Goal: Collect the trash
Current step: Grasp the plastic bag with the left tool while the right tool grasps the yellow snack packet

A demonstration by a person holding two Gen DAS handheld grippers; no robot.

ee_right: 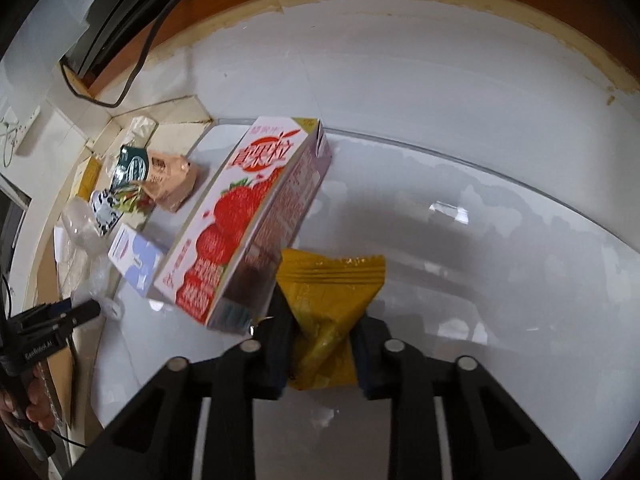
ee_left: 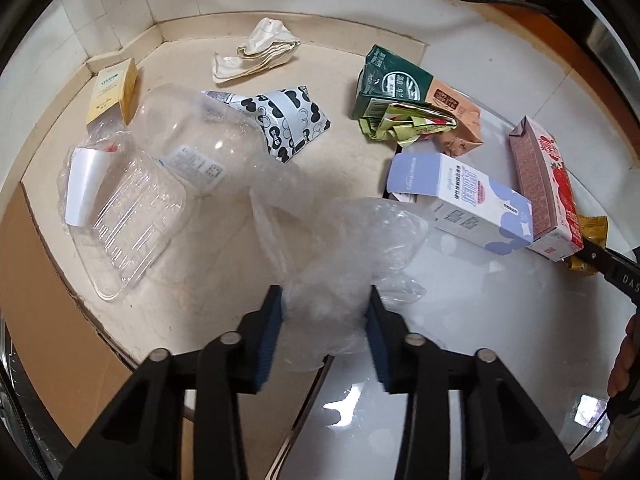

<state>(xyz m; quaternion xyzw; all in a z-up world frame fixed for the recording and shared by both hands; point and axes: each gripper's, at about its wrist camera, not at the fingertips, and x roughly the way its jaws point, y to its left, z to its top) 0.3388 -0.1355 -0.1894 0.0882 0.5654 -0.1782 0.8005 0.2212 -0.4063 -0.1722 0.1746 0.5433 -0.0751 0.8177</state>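
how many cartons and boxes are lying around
4: a yellow box far left, a green carton at the back, a purple box and a strawberry carton on the right. More may be hidden.

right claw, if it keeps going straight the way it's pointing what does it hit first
The crumpled yellow plastic snack wrapper, already between the right claw pads. Past it is probably the glossy white tabletop; the pink strawberry drink carton sits just left of that line.

Probably a home: tiled wall [ee_left: 80, 12], wall socket [ee_right: 20, 128], stone tabletop [ee_left: 352, 152] littered with drink cartons [ee_left: 544, 188] and wrappers [ee_left: 404, 122].
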